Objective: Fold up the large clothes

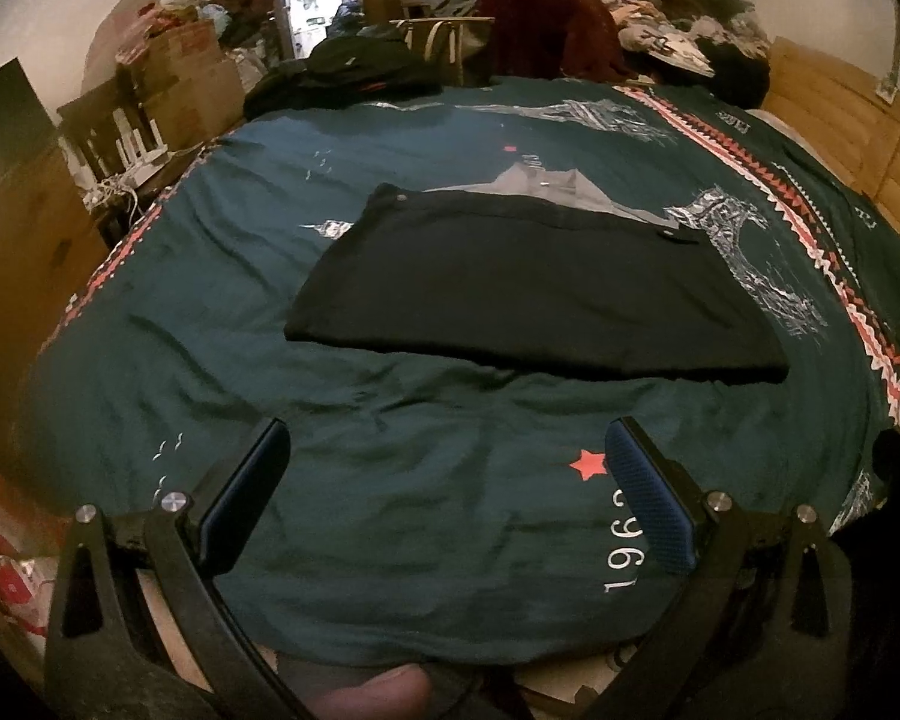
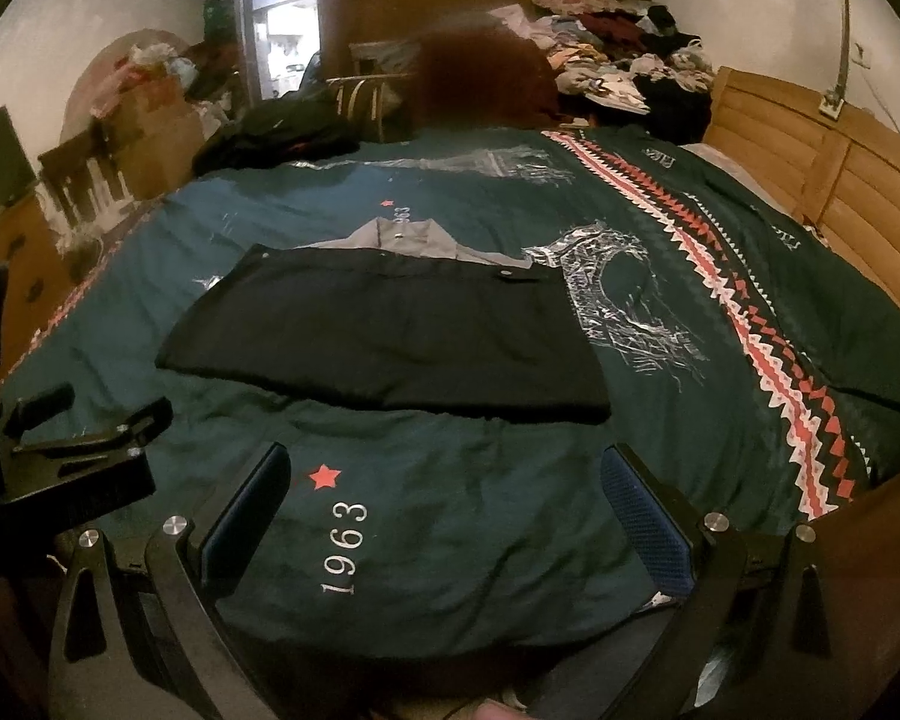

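A black garment (image 1: 528, 288) lies folded flat in the middle of the bed, with a grey lining or collar (image 1: 540, 183) showing at its far edge. It also shows in the right wrist view (image 2: 390, 330), grey part (image 2: 402, 237) behind. My left gripper (image 1: 444, 450) is open and empty, hovering above the dark green bedspread (image 1: 390, 480) short of the garment's near edge. My right gripper (image 2: 444, 474) is open and empty, also near the bed's front edge. The left gripper's body (image 2: 78, 450) shows at the left of the right wrist view.
The bedspread (image 2: 480, 540) bears a red star (image 2: 324, 476), "1963" and a red-white zigzag band (image 2: 750, 324). A heap of clothes (image 2: 618, 60) lies at the far right, dark clothes (image 1: 354, 69) far left. A wooden headboard (image 2: 810, 168) stands right; boxes and clutter (image 1: 174, 72) stand left.
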